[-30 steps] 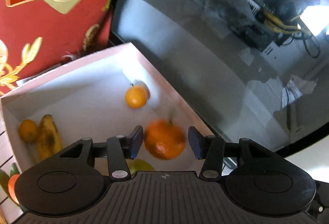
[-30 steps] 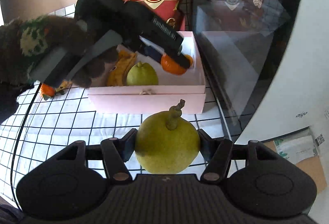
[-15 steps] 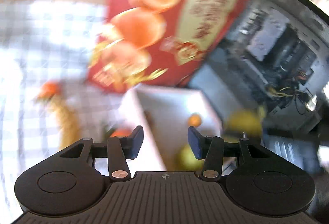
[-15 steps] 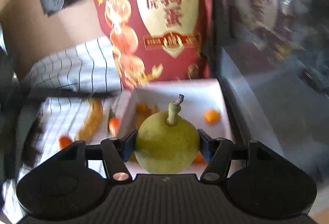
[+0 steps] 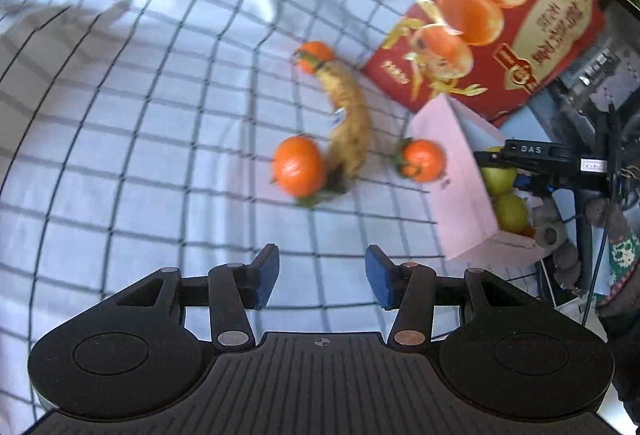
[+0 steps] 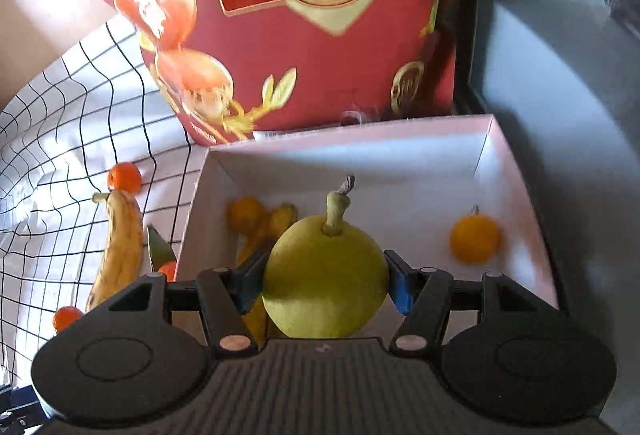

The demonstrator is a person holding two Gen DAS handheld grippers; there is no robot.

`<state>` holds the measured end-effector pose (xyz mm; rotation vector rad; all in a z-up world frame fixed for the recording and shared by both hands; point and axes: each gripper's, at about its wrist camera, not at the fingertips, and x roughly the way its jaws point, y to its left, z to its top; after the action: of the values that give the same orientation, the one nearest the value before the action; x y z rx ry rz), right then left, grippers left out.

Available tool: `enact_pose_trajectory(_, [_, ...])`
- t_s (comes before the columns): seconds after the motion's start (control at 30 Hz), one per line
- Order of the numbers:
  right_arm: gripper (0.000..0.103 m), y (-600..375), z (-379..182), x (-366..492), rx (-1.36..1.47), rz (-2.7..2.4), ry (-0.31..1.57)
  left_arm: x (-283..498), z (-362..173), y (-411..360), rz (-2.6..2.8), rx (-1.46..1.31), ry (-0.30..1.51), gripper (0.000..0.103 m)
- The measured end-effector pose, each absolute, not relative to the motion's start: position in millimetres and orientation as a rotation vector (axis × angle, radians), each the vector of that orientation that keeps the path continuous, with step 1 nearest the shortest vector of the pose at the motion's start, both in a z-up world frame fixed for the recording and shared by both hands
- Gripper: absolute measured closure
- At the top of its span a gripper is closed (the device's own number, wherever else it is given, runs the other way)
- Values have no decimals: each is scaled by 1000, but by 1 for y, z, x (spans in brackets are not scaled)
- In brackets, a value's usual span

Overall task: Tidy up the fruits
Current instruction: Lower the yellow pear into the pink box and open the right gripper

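My right gripper [image 6: 323, 285] is shut on a yellow-green pear [image 6: 325, 281], stem up, over the open pink box [image 6: 520, 171]. Inside the box lie a small orange [image 6: 475, 239], another orange [image 6: 245, 213] and a banana [image 6: 260, 235] at the left. My left gripper [image 5: 322, 277] stands open and empty above the checked cloth [image 5: 120, 155]. Ahead of it lie a spotted banana [image 5: 350, 123], an orange [image 5: 298, 166] at its near end, one [image 5: 423, 160] by the pink box [image 5: 456, 171] and one [image 5: 316, 55] at the far end. The right gripper [image 5: 536, 159] shows over the box.
A red printed carton [image 6: 304, 19] stands right behind the box. A dark glass-fronted case [image 6: 560, 35] rises along the box's right side. A banana [image 6: 118, 243] and small oranges [image 6: 125, 177] lie on the cloth left of the box. A person's patterned sleeve [image 5: 622, 255] is at the far right.
My left gripper let go of the orange in the box and swung left, out over the cloth. My right gripper carried the pear forward from in front of the box to above its inside.
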<state>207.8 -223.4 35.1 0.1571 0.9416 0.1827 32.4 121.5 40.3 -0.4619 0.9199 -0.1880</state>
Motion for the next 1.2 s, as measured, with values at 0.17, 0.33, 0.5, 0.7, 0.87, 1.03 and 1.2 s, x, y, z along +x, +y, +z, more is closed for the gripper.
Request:
enact_pose_trajectory(0.17, [41, -210, 29, 212, 101, 178, 925, 29, 38, 129, -200, -451, 931, 51])
enact_pose_trajectory(0.33, [41, -204, 32, 216, 93, 161, 912, 28, 39, 131, -216, -437, 927, 51])
enact_pose_trajectory(0.5, [41, -204, 34, 213, 93, 167, 949, 24, 37, 132, -226, -441, 935, 51])
enact_pose_trajectory(0.7, [41, -205, 34, 215, 55, 151, 958, 23, 35, 141, -214, -447, 939, 51])
enact_pose_trajectory(0.87, [41, -211, 37, 230, 87, 86, 1012, 25, 34, 148, -205, -446, 941, 51])
enact_pose_trajectory(1.03, [41, -216, 39, 255, 98, 97, 1144, 29, 33, 152, -203, -462, 935, 51])
enact_pose_trajectory(1.2, [41, -221, 42, 268, 120, 127, 1212, 36, 29, 149, -203, -479, 929, 51])
